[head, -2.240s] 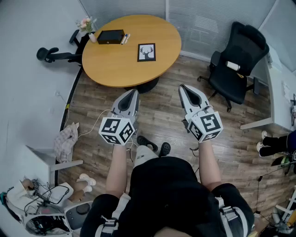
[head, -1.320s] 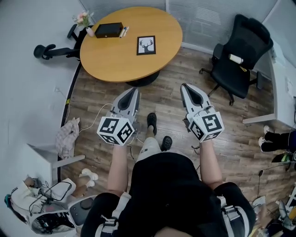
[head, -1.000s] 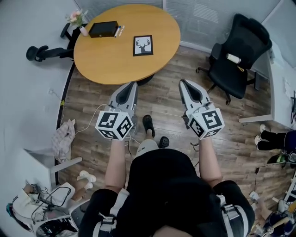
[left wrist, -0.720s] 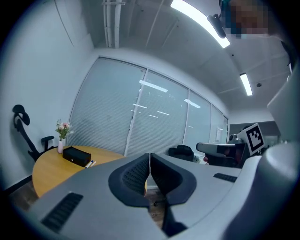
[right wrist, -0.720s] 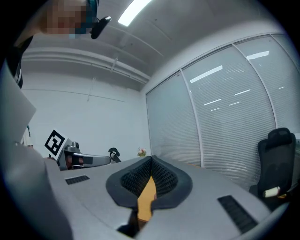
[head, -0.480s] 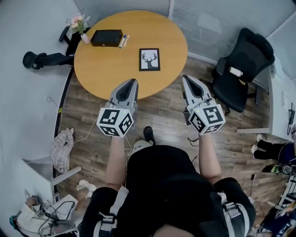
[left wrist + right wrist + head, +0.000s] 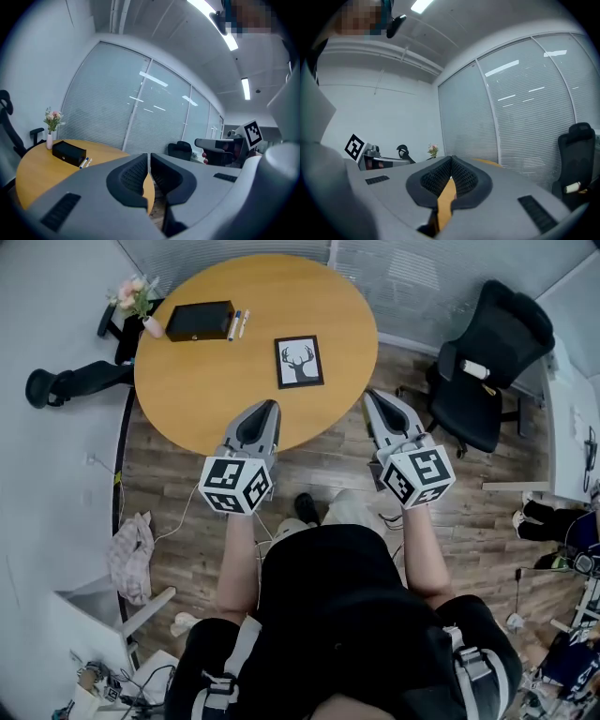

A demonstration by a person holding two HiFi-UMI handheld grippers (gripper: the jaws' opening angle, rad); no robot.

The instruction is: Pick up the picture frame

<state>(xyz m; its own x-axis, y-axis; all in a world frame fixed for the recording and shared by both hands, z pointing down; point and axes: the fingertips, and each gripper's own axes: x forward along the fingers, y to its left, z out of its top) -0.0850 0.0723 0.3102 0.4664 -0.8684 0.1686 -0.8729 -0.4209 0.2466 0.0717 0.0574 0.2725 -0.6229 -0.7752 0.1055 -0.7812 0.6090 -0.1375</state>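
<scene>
The picture frame (image 7: 300,362), black-edged with a deer print, lies flat on the round wooden table (image 7: 187,381). Both grippers are held side by side at the table's near edge. My left gripper (image 7: 269,405) is shut and empty, its tip over the rim just short of the frame. My right gripper (image 7: 371,395) is also shut and empty, to the frame's right, by the table's edge. In the left gripper view the shut left gripper (image 7: 149,157) hides the frame. The right gripper view shows my right gripper (image 7: 451,159) shut, with a strip of tabletop behind.
A black box (image 7: 199,320), pens (image 7: 237,324) and a flower vase (image 7: 136,301) stand at the table's far left. A black office chair (image 7: 487,362) is to the right, another chair (image 7: 75,381) lies at the left. A cloth (image 7: 129,554) lies on the wood floor.
Both grippers have moved forward together from over the floor to the table's near edge. The table and frame now lie closer. Both jaws stay shut.
</scene>
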